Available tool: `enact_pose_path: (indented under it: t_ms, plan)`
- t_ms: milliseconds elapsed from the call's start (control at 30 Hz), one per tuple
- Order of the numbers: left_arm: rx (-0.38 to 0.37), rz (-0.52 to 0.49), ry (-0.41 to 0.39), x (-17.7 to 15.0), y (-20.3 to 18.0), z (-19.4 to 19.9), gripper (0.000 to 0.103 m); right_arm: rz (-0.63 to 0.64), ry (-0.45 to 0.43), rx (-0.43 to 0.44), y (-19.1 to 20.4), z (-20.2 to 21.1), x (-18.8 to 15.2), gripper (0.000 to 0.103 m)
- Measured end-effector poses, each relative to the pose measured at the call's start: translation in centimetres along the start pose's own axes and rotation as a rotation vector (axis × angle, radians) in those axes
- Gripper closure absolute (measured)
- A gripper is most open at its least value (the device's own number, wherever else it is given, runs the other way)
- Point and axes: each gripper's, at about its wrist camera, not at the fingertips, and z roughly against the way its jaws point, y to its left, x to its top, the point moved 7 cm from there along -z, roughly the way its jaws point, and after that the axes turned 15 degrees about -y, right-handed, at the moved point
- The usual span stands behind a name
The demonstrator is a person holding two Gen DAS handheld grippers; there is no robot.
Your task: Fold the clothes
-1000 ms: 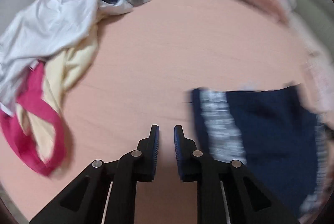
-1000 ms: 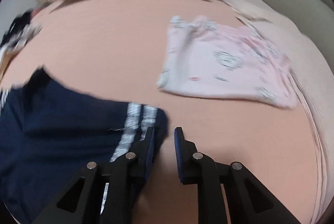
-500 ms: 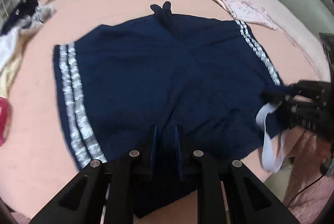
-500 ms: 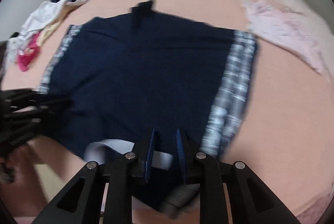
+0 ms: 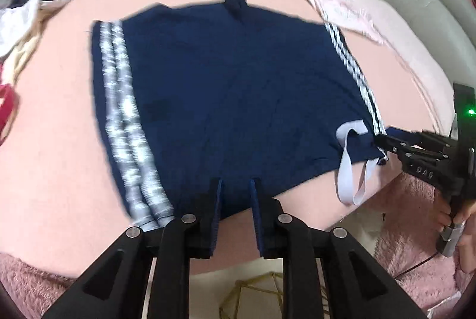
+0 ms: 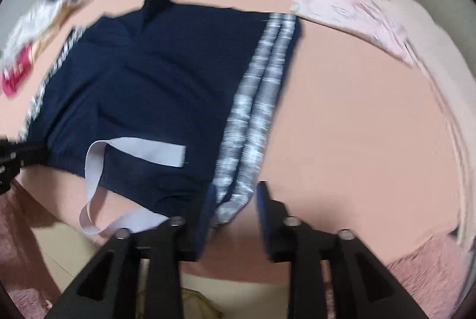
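- The shorts (image 5: 238, 98) are lying spread flat on the bed (image 5: 59, 140), waistband at the near edge and legs pointing toward the pillows, so you are getting a smooth sheet of cloth to fold.
- The white drawstring (image 6: 98, 170) is looping off the waistband and hanging over the near edge; judging by that, it may want tucking in before the fold.
- Your left gripper (image 5: 235, 197) is sitting at the waistband near the left striped side. Its fingers are standing slightly apart, having just been opening, with navy hem between them; whether the pads are pressing on it, you cannot tell here.
- Your right gripper (image 6: 235, 200) is sitting at the right striped corner of the waistband. Its jaws have just been opening and are now spread, the stripe end lying loose between them, so you are letting the cloth settle.
- A folded pink garment (image 6: 351, 9) is resting at the far right of the bed, well apart, likely finished.
- A heap of unfolded clothes (image 5: 26, 21) is waiting at the far left corner.
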Motion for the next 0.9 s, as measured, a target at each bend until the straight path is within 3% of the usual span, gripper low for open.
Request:
enact_pose_path:
  t_ms: [67, 167, 300, 367, 400, 467, 533, 600, 700, 800, 900]
  plan:
    - [-0.016, 0.020, -0.061, 0.7, 0.2, 0.5, 0.085, -0.039, -0.052, 0.011, -0.7, 1.0, 0.8, 0.069]
    - [0.046, 0.000, -0.010, 0.3, 0.4, -1.9, 0.084, -0.025, -0.162, 0.040, 0.4, 2.1, 2.7, 0.066]
    - [0.062, -0.033, 0.068, -0.8, 1.1, -0.6, 0.078, 0.046, -0.044, 0.090, 2.1, 1.0, 0.1, 0.066]
    - [0.095, -0.045, 0.030, 0.0, 2.1, 0.9, 0.070, 0.045, -0.013, 0.104, 1.5, 1.5, -0.7, 0.066]
    - [0.099, -0.033, -0.008, 0.7, 2.4, 1.3, 0.060, 0.019, -0.004, 0.119, 0.9, 2.0, -0.6, 0.066]
    - [0.061, -0.018, -0.084, 2.3, 2.2, 1.1, 0.056, -0.029, -0.071, 0.103, 0.2, 2.9, 0.6, 0.066]
    - [0.099, -0.096, -0.109, 3.4, 1.4, -0.6, 0.056, -0.006, -0.158, 0.079, 0.7, 2.9, 2.6, 0.066]
    - [0.165, -0.206, -0.066, 3.5, 0.8, -2.8, 0.056, 0.036, -0.140, 0.093, 2.2, 1.6, 2.4, 0.066]
    - [0.180, -0.235, 0.030, 1.8, 1.9, -4.0, 0.054, 0.046, -0.103, 0.098, 2.0, 0.5, 1.5, 0.066]
    - [0.148, -0.086, 0.024, 1.5, 4.7, -2.1, 0.055, -0.001, -0.089, 0.062, -0.7, 1.2, 0.8, 0.066]
    - [0.067, 0.062, -0.046, 3.2, 5.9, -1.1, 0.055, -0.099, -0.115, 0.046, -4.1, 1.6, 1.2, 0.065]
